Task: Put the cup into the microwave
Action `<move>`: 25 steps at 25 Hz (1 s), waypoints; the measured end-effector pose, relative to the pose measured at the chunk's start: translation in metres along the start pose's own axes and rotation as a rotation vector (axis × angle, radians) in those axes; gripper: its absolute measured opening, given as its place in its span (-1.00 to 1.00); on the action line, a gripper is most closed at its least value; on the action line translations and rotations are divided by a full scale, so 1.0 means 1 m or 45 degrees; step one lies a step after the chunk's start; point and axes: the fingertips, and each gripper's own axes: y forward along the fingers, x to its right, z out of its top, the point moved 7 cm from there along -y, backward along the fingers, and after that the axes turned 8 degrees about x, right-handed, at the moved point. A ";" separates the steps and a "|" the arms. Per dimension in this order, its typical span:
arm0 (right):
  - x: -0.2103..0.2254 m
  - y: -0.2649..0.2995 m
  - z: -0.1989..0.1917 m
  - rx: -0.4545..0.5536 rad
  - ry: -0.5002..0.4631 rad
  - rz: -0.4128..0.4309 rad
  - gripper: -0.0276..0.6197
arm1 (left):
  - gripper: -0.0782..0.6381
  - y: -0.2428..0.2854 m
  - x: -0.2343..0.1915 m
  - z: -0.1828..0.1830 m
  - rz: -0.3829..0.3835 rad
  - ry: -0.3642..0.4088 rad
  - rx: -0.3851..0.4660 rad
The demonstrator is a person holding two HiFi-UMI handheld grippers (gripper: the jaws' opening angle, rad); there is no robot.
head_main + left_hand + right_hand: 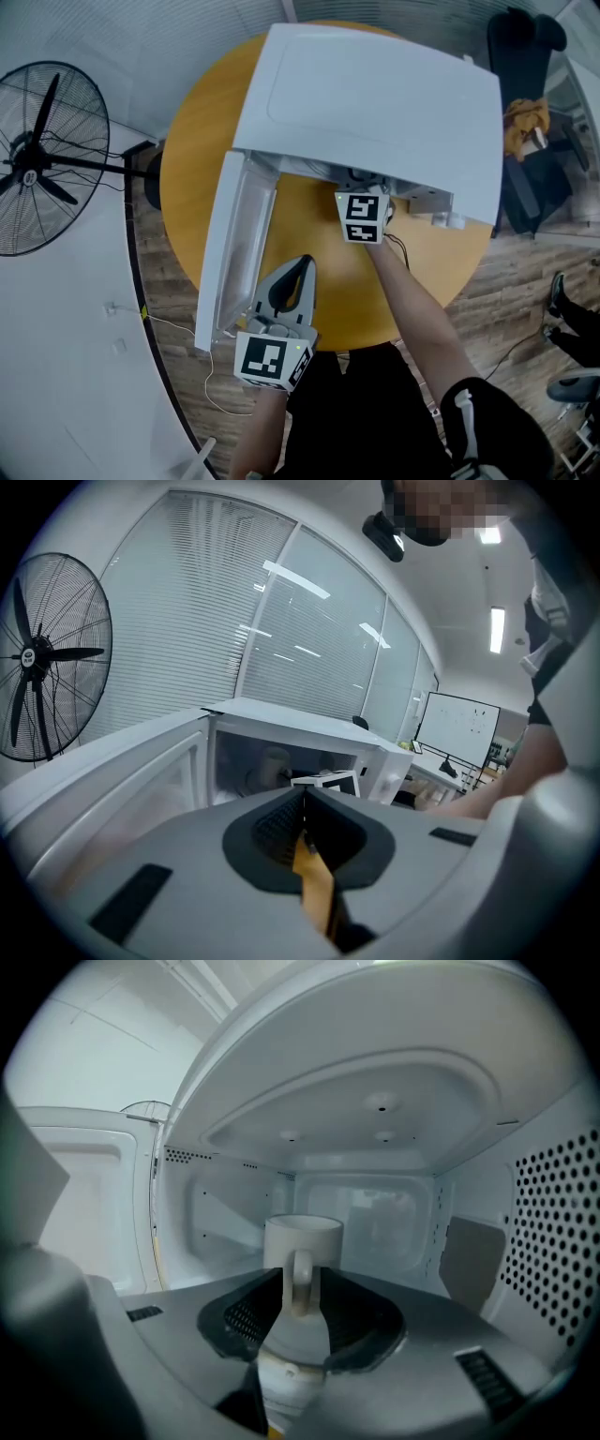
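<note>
Holds right gripper [302, 1283] fingers apart around the cup [302, 1239] handle inside the microwave [375, 103]; risks hooking it while backing toward 6 o'clock, toppling the cup. Shows left gripper [303, 808] fingers together.

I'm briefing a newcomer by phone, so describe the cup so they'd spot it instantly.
Find the white microwave on the round wooden table, its door swung open. Inside stands a plain white cup, the only thing in there, its handle facing out between the right tongs.
</note>
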 end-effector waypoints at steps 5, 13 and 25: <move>0.001 0.000 0.000 -0.005 0.006 0.009 -0.44 | -0.79 0.000 0.000 0.002 0.005 0.004 0.005; 0.000 -0.004 0.001 -0.002 0.024 0.029 -0.33 | -0.79 -0.001 0.002 0.001 0.012 0.002 0.006; -0.005 -0.040 0.014 0.004 0.026 0.020 -0.33 | -0.79 -0.021 0.009 0.005 -0.036 0.020 0.035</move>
